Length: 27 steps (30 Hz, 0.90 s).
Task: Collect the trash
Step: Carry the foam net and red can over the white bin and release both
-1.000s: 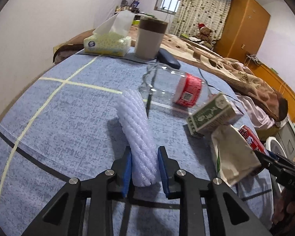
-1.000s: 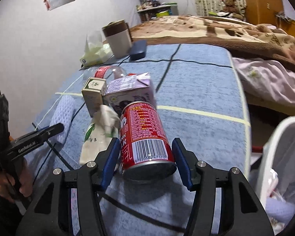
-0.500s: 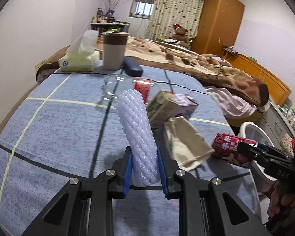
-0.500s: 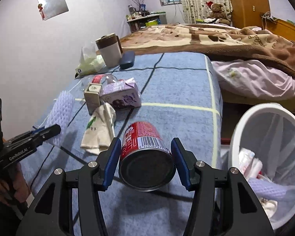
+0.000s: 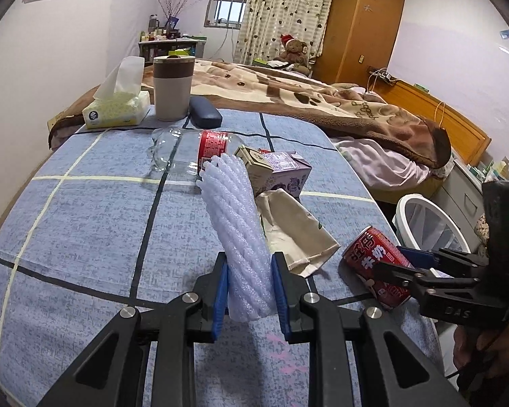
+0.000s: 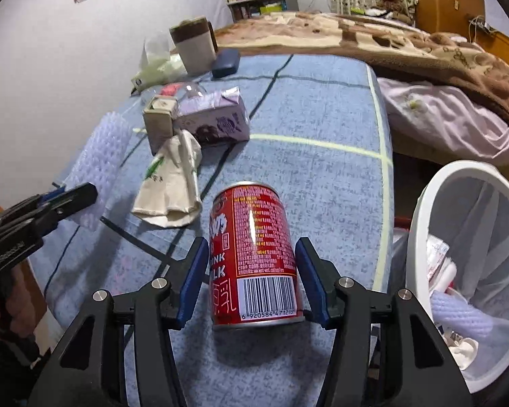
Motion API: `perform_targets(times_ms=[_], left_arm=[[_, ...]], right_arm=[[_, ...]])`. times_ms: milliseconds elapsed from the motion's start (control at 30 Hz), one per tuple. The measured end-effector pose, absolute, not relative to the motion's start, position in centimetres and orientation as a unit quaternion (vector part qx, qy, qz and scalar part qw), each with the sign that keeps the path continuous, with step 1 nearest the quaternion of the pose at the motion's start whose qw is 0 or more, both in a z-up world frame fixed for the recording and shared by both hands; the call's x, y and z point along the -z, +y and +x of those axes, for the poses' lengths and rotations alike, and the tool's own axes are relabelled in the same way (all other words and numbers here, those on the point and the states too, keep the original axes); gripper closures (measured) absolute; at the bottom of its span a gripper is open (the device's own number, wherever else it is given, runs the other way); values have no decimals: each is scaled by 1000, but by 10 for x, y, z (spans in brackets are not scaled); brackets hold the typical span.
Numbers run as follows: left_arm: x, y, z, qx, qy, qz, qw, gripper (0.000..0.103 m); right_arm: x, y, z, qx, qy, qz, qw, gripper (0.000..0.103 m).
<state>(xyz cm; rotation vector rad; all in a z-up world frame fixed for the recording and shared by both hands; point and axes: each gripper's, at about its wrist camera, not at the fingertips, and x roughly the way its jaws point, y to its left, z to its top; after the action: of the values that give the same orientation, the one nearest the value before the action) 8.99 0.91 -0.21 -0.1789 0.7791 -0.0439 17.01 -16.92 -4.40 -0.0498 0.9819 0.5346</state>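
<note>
We have the red can (image 6: 254, 254) clamped between the blue pads of our right gripper (image 6: 252, 283), tilted just above the blue cloth (image 6: 322, 108) at its near right corner. To its right stands the white bin (image 6: 420, 203), holding a white foam net and wrappers. Our left gripper (image 5: 249, 281) is closed tight on 1 white foam sleeve (image 5: 236, 224) at the near left. Farther off lie a paper bag (image 6: 173, 183), 2 cartons and a clear bottle (image 5: 183, 152).
</note>
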Motion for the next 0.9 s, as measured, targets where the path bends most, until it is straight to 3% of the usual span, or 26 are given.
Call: perform_targets(times_ms=[900], left_arm=[[-16,-70,105,121,368,-44,921,78]], right_arm=[[9,-241,145,-178,393,51,901,49]])
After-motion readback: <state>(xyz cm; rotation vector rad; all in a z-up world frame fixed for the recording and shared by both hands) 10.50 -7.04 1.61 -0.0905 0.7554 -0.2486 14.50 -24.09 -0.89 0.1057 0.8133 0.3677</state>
